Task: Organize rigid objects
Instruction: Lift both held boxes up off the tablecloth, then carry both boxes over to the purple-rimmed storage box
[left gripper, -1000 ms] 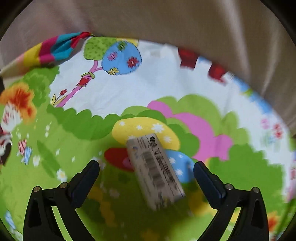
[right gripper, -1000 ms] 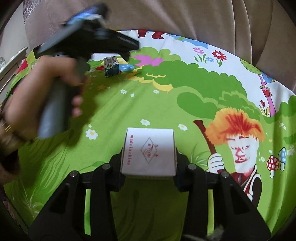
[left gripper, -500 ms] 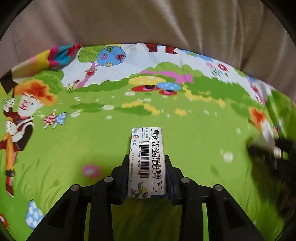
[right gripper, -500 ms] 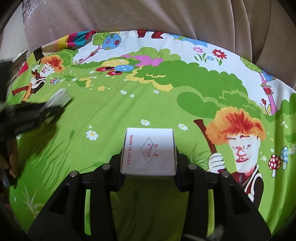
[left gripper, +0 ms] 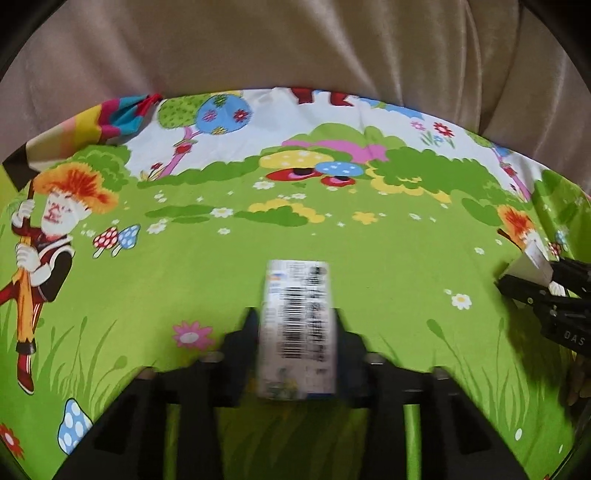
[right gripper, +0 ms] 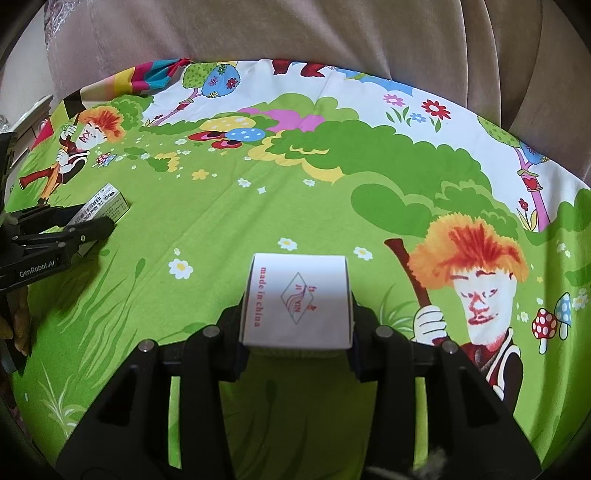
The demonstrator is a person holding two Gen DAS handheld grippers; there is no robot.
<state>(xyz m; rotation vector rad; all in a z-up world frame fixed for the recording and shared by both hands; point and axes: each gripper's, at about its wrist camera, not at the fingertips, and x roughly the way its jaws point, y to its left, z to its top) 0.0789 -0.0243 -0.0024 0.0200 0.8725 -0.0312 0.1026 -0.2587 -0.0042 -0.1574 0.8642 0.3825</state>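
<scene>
Your left gripper [left gripper: 297, 328] has its fingers [left gripper: 242, 332] drawn in narrow and pressed on both sides of a small barcoded box [left gripper: 297, 325], which sticks out forward past the tips above the cartoon-printed cloth [left gripper: 388, 258]. The left wrist view is smeared with blur, so the print on that box is hard to read; it looks like a barcode with dark characters beside it. From your right wrist camera the same left gripper [right gripper: 94, 221] shows at the left edge, angled across the cloth [right gripper: 258, 206] with the box [right gripper: 105, 203] clamped between its tips and part of your hand [right gripper: 18, 325] just below it.

Moving right, your right gripper [right gripper: 295, 306] is closed on a white box [right gripper: 297, 301] marked "made in china" in red beside a diamond logo. The fingers [right gripper: 232, 332] grip its two side faces, and the box is raised over the green part of the cloth, near the orange-haired cartoon figure [right gripper: 476, 280]. In the left wrist view that right gripper [left gripper: 535, 275] appears at the far right edge with the white box [left gripper: 532, 264] at its tips.

A beige curtain-like fabric [right gripper: 332, 33] fills the background behind the cloth.
</scene>
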